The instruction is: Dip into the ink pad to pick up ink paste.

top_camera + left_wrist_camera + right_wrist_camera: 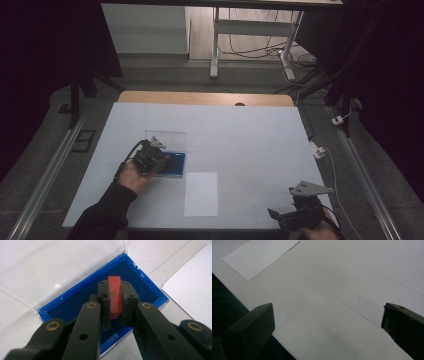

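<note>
One red block [114, 296], clamped between the jaws of the left gripper [115, 302], long axis running along the jaws and away from the camera, narrow gold-edged face turned up, gold mark on it too small for reading. Hanging over one blue tray [75, 302], dark felt inside and bright blue rim around it; touching the felt or held just above it, cannot tell. Lying open behind the tray, one clear lid [62, 262], flat on the white table [30, 322].

Seen from the high view, gripping from the tray's left end, left gripper [161, 159] in the left hand [134, 175], dark sleeve [102, 215] coming in from the bottom edge. Tray [176, 170] sitting left of the table's middle, lid [167, 136] on its far side. Lying just right of the tray and nearer the person, one white sheet [201, 194], long sides running near to far; same sheet [192, 282] showing at the right of the left gripper view.

Resting well apart at the near right corner of the table [250, 135], right gripper [280, 216], jaws standing wide apart and holding nothing. In its own view, right gripper [327, 322] looking over bare table [342, 290], sheet corner [259, 255] at upper left.
</note>
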`<state>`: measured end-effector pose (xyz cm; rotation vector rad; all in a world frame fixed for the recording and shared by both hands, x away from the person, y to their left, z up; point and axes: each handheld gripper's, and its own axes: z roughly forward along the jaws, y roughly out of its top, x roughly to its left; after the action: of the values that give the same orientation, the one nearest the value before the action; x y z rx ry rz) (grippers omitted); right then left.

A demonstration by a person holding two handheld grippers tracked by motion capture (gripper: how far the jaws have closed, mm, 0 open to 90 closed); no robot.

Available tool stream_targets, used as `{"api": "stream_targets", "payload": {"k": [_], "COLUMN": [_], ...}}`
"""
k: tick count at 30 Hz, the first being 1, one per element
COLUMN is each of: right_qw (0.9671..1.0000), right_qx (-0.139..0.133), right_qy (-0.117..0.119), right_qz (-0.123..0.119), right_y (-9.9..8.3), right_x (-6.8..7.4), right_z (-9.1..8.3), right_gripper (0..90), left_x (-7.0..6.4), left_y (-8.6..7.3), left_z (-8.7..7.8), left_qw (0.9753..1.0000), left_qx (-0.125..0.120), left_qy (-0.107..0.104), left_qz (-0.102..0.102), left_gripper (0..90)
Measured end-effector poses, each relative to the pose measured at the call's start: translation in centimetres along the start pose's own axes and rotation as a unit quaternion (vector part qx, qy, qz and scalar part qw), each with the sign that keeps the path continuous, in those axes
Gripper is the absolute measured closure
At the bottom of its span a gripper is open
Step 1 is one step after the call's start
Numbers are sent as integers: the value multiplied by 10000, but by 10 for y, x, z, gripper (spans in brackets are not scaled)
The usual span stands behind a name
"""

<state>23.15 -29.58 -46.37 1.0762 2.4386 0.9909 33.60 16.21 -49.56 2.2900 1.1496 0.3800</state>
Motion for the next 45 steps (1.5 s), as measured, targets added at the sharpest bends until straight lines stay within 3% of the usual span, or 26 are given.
{"api": "stream_targets", "payload": {"k": [5,13,19,22,25,28,38,45], "right_qw": [10000,10000,10000,10000,10000,10000,10000,10000], "right_qx": [9,30,37,41,47,52,9,6], "right_qy": [8,13,16,17,19,24,32,22], "right_qz": [2,-14,-12,-14,-15,-17,-7,-14], "right_y": [0,0,0,0,0,0,0,-1], "right_x": [0,-1,-1,-1,-1,-1,-1,0], "right_z": [0,0,1,1,1,1,0,0], "right_gripper": [0,0,0,0,0,0,0,0], "left_x": [0,16,22,20,10,3,7,12], "left_y": [-1,-5,-7,-6,-4,-2,0,2], "left_z": [0,0,1,1,1,0,-4,-25], "left_qw": [10000,9975,9955,9964,9989,9998,9995,9983], "left_qx": [-20,-103,-145,-142,-107,-68,-72,-445], "left_qy": [-14,-468,-644,-564,-295,-72,-134,-138], "left_qz": [-2,-519,-677,-608,-353,-161,-276,-336], "left_gripper": [806,805,805,806,805,805,802,800]}}
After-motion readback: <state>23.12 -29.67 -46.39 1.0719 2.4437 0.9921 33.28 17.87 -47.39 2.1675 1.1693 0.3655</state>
